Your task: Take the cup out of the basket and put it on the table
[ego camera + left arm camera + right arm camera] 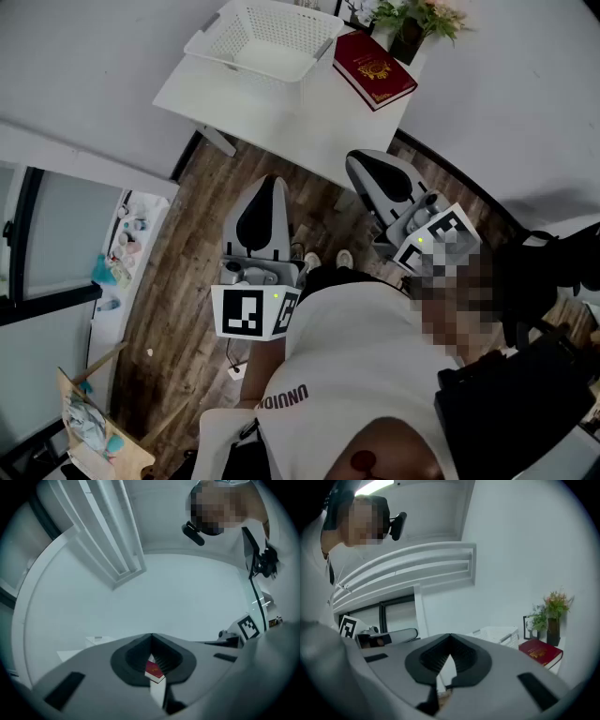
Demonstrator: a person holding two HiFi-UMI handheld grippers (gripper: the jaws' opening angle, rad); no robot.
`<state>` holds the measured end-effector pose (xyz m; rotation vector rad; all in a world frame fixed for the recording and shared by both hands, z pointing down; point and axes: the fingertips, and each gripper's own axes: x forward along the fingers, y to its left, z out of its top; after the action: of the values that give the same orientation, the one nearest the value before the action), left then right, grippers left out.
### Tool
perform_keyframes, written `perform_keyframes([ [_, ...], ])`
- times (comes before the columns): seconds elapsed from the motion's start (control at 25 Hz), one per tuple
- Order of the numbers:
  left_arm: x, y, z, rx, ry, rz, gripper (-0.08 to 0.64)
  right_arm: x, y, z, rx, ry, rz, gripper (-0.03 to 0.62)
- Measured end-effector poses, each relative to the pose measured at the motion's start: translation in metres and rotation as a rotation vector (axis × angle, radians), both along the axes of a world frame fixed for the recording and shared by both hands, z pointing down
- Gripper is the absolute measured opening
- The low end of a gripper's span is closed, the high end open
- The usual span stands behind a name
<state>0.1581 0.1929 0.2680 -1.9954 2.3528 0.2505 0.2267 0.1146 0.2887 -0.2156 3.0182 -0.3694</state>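
A white plastic basket [262, 37] stands on the small white table [281, 117] ahead of me; it also shows in the right gripper view [499, 634]. No cup shows in or near it from here. My left gripper [269, 181] [151, 634] is held close to my chest over the wooden floor, short of the table's front edge, its jaws shut with nothing between them. The right gripper [362, 159] [450, 634] is beside it, near the table's front right corner, also shut and empty.
A red book [373, 68] [540, 651] lies right of the basket, with a potted plant [417, 19] [551, 616] and a small picture frame [528, 627] behind it. White walls close in behind the table. A low shelf with bottles [122, 248] and an easel [89, 422] stand at the left.
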Motion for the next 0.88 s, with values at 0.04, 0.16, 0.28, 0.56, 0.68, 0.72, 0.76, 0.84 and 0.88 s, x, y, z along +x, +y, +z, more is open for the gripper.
perform_keyframes([
  [0.04, 0.001, -0.001, -0.001, 0.001, -0.003, 0.006, 0.012, 0.0, 0.0, -0.001, 0.002, 0.001, 0.0, 0.017],
  [0.16, 0.003, -0.002, -0.003, 0.004, -0.013, 0.021, 0.012, -0.001, -0.001, -0.002, 0.004, 0.003, 0.001, 0.017],
  [0.28, 0.004, -0.002, -0.003, 0.001, -0.017, 0.022, 0.012, -0.002, -0.001, -0.002, 0.0, 0.002, 0.003, 0.017],
  [0.56, -0.001, -0.001, -0.003, -0.005, -0.018, 0.02, 0.012, -0.008, 0.001, -0.002, -0.003, 0.0, -0.003, 0.017],
  [0.68, -0.003, 0.001, -0.002, -0.008, -0.017, 0.019, 0.012, -0.01, 0.002, -0.002, -0.012, -0.009, 0.0, 0.017],
  [0.72, -0.004, 0.002, -0.001, -0.009, -0.017, 0.018, 0.012, -0.011, 0.001, -0.002, -0.019, -0.013, 0.003, 0.017],
  [0.76, -0.005, 0.002, -0.001, -0.011, -0.016, 0.017, 0.012, -0.011, 0.001, -0.001, -0.026, -0.015, 0.005, 0.017],
  [0.84, -0.007, 0.004, 0.0, -0.013, -0.015, 0.016, 0.012, -0.014, 0.002, 0.0, -0.029, -0.013, 0.005, 0.018],
  [0.88, -0.008, 0.005, 0.001, -0.014, -0.015, 0.015, 0.012, -0.016, 0.003, 0.0, -0.028, -0.011, 0.003, 0.018],
])
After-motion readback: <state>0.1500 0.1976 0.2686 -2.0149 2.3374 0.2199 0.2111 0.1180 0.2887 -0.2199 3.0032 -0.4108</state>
